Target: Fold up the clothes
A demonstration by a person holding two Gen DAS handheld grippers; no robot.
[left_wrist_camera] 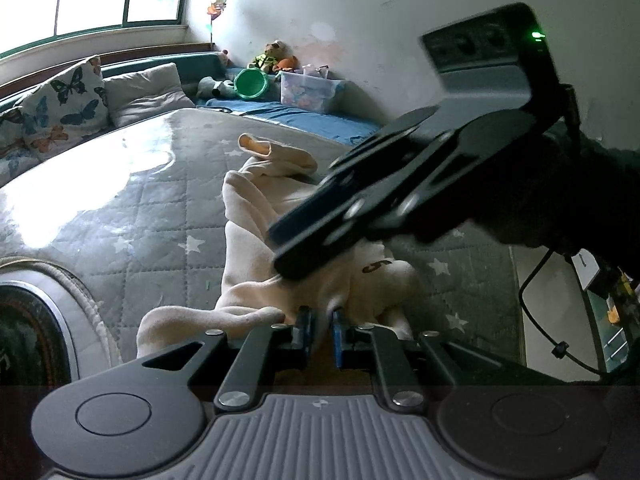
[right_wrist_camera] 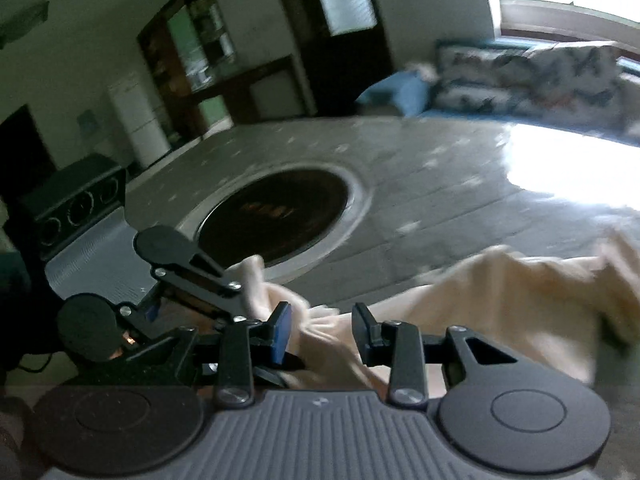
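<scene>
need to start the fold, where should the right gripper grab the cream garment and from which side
Grip the bunched edge of the cream garment lying between the right gripper's open fingers, beside the left gripper. Come in low along the grey star quilt, from the near side: that edge stands up in folds, so a level pinch should catch it.

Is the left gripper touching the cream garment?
Touching: the left wrist view shows the left gripper nearly closed, pinching the cream garment.
</scene>
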